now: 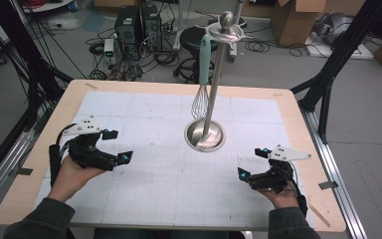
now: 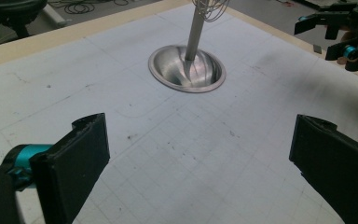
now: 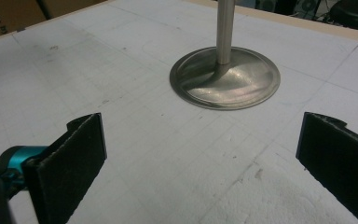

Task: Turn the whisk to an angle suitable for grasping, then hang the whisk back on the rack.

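Item 1: polished steel utensil stand [image 1: 206, 134], a round dished base with an upright pole and a ball-topped hanger disc. It stands upright on the table [image 1: 45, 144], slightly right of centre and toward the far side of the white gridded mat [image 1: 169, 174].

Item 2: wire whisk with a mint-green handle [image 1: 203, 79]. It hangs from the disc just left of the pole, with the wire loops pointing down and clear of the base.

Item 3: left claw [image 1: 117, 146], held in a hand at the near left of the mat. The jaws are spread wide with nothing between them, well apart from the stand. In the left gripper view it faces the base.

Item 4: right claw [image 1: 252, 163], held at the near right. The jaws are likewise wide apart and empty, facing the base in the right gripper view.

Handling note, as a judgement: the work in hand looks like an approach to the hanging whisk. It is best taken on the green handle rather than the springy wires, with the jaw pads square to the handle. Lift to free the hook before drawing away. The other claw could steady the pole, since the tall stand may tip.
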A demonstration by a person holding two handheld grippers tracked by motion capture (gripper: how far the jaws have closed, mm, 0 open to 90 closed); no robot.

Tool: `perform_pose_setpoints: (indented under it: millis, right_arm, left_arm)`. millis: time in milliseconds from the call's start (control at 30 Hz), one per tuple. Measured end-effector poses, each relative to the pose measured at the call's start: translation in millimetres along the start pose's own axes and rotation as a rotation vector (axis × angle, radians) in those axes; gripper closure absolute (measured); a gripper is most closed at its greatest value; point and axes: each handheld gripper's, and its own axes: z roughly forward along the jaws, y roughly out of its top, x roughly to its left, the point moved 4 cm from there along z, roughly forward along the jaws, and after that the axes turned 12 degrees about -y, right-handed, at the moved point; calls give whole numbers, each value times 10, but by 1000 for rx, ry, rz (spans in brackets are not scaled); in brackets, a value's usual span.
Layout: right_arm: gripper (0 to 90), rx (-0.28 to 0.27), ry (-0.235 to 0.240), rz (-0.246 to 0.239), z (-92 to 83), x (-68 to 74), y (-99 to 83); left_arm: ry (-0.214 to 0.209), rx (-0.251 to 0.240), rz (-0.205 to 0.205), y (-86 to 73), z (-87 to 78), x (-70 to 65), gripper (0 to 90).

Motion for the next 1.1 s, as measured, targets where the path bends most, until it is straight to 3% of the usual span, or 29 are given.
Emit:
perform_pose_setpoints:
  millis: [633, 1100]
  right_arm:
    - [6, 13, -12, 1, -9, -17, -27]
    - [6, 17, -21, -5, -18, -23, -40]
  left_arm:
    - [18, -17, -14, -173, -139, 21, 54]
    - [26, 8, -42, -453, -128, 36, 17]
